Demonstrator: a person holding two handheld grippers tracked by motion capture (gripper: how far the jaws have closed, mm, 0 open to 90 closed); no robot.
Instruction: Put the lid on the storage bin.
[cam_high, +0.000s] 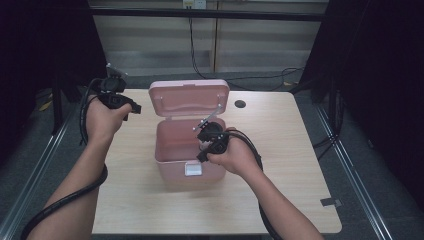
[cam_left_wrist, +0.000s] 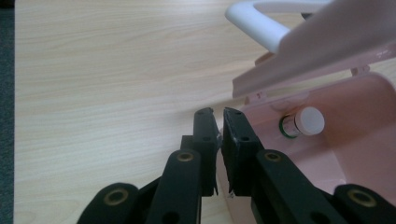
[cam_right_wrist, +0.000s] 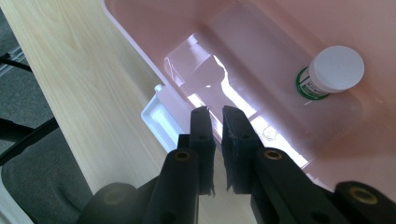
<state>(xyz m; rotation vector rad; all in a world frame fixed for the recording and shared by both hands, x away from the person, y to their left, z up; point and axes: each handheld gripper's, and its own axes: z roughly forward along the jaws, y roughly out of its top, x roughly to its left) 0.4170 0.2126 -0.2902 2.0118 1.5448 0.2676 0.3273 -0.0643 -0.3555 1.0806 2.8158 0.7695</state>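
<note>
- left gripper (cam_high: 134, 108) up over the surface's (cam_high: 290, 150) left-back part, jaws nearly together, holding nothing, lots of bare wood around
- one pink box (cam_high: 172, 165) mid-surface, lid (cam_high: 189, 97) up behind it
- one bottle (cam_right_wrist: 330, 72) lying inside
- right gripper (cam_high: 201, 156) at the box's front rim, narrow gap, empty

1. Pale pink plastic storage box (cam_high: 172, 150), rectangular with rounded corners, standing open mid-table with a white latch (cam_high: 193, 169) on its near wall.
2. Hinged pink lid (cam_high: 188, 97) raised upright behind, white handle (cam_left_wrist: 254, 23) on top.
3. Small white-capped bottle with green-edged label (cam_right_wrist: 329, 72), lying inside on the box floor.
</note>
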